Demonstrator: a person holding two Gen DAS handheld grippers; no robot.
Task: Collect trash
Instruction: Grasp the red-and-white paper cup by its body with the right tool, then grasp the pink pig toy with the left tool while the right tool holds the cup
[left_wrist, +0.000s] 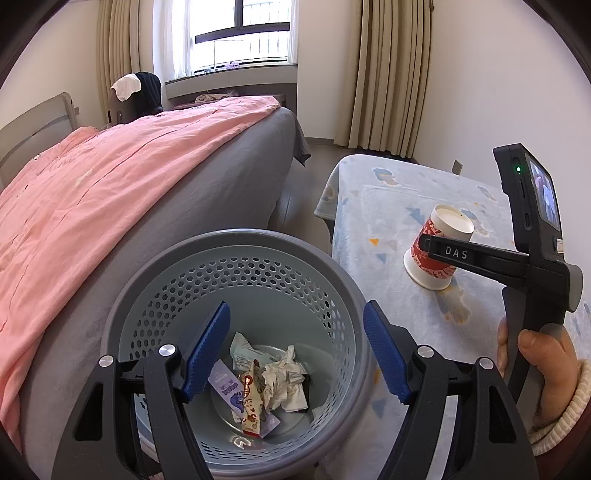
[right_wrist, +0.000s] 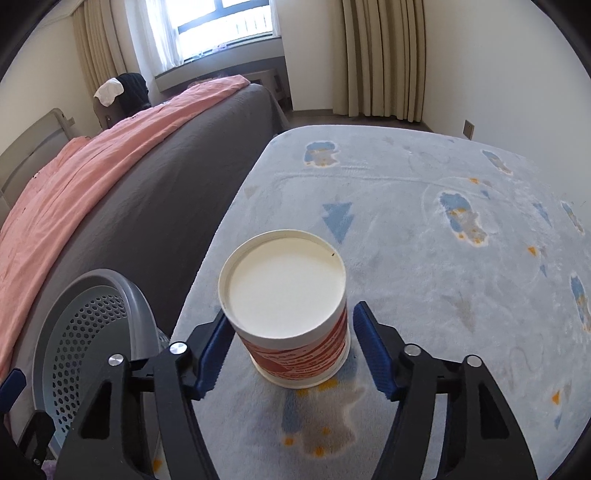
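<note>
- Two grippers are in play: the left gripper (left_wrist: 295, 354) hangs over the bin (left_wrist: 229, 243) with its jaws wide and nothing between them.
- Wrappers and crumpled paper (left_wrist: 282, 376) already lie at the bin's bottom.
- An upside-down paper cup (right_wrist: 291, 314) stands on the patterned blanket (right_wrist: 443, 221), just beside the bin.
- Around it sits the right gripper (right_wrist: 290, 350), jaws part-open; the left pad looks at or near the wall, the right pad shows a gap, so no grip yet.
- Best to close gently on the red band, squarely and low, since thin paper probably crushes or tips.
- Lift straight before swinging towards the bin.
</note>
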